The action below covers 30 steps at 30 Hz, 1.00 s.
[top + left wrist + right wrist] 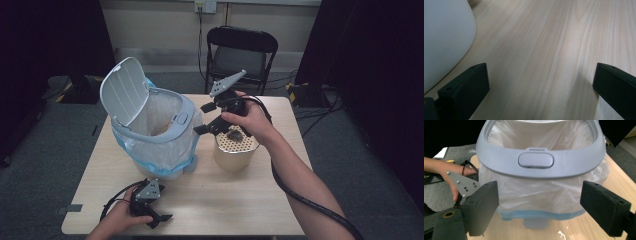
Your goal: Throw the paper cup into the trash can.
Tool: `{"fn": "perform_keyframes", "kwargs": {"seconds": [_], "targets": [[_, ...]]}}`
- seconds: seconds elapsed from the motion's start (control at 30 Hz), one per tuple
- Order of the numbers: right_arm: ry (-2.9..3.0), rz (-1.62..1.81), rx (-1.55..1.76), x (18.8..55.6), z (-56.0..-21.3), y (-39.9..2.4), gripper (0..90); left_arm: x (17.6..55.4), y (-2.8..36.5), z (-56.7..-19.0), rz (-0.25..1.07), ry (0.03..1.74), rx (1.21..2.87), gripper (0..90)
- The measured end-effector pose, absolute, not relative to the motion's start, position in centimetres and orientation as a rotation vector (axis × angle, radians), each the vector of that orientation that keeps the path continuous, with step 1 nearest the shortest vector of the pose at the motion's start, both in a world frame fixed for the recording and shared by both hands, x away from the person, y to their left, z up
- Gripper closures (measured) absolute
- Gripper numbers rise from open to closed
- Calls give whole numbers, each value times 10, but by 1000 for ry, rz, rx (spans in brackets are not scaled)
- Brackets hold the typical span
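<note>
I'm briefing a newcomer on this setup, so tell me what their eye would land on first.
First comes the lidded bin at the table's left-centre, flipped open and lined with a white bag. Next, the right hand-held gripper, jaws open, hovers between the bin and a perforated-top canister holding a dark lump. The left hand-held gripper rests open near the table's front edge.

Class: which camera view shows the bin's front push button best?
The right gripper view: the push button sits central and large on the bin's grey rim. The high view shows it small and angled. The left gripper view catches just a plain white curve of the bin.
</note>
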State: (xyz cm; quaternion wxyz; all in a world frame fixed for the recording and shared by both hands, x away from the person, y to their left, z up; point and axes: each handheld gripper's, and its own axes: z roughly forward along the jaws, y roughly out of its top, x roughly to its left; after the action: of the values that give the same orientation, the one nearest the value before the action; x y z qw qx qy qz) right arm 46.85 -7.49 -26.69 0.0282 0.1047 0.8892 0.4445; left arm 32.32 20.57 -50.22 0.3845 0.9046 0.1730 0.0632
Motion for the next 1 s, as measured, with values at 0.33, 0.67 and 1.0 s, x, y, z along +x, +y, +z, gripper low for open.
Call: {"fn": "perform_keyframes", "kwargs": {"seconds": [0.33,0.67,1.0], "targets": [[2740,1343,310,459,-274,-86,147,323,206,-502,162,441,2306,0],[2759,1286,316,452,-288,-98,147,323,206,-502,162,441,2305,0],[2764,1274,319,436,-315,-111,147,323,205,-502,174,445,2308,0]]}}
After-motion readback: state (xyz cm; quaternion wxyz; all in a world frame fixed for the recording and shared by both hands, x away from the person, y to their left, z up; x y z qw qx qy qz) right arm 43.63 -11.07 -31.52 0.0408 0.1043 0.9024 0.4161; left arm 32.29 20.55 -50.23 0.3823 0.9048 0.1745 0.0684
